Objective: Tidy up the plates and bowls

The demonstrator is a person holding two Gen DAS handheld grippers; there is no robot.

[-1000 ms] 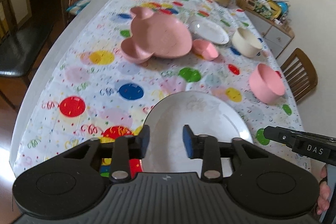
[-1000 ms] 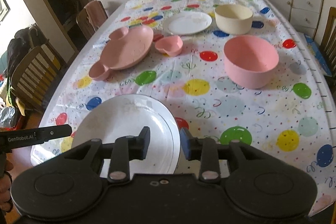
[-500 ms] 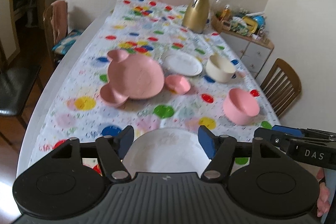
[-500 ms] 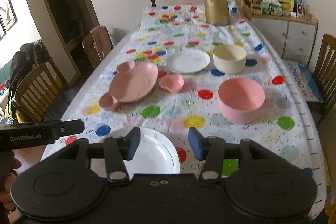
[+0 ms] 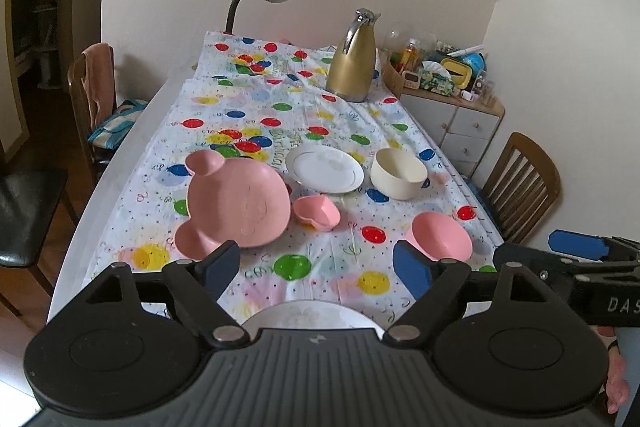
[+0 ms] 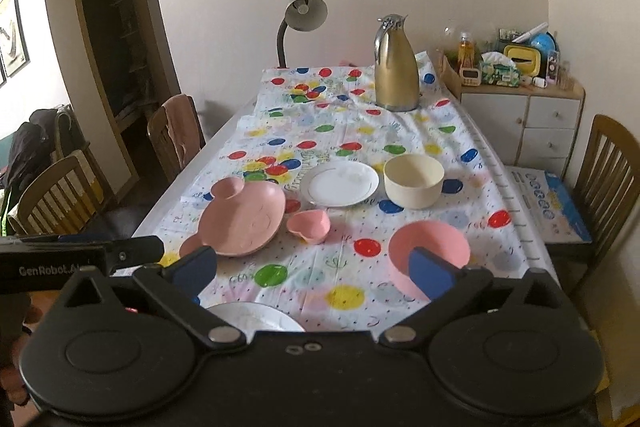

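Both tools have risen since the earlier frames, and the large white plate [image 5: 312, 313] that filled the near view then now shows only as a sliver at the table's near edge, below and clear of them. Left tool [image 5: 316, 269]: jaws have just been opening, now wide, nothing between them. Right tool [image 6: 314, 269]: jaws likewise just opened, now at full spread, nothing between them. On the balloon-print tablecloth [image 5: 256, 95], from the near end: pink bowl [image 6: 428, 253] to the right, upright; pink mouse-shaped plate [image 5: 236, 207] to the left; small pink heart-shaped bowl [image 5: 316, 211] just beside the plate's right edge. Farther back, small white plate [image 5: 325, 171] with cream bowl [image 5: 398, 173] near its right side, apart. Gold jug [image 5: 352, 61] stands upright at the far end. Each tool's side appears at the edge of the other wrist view.
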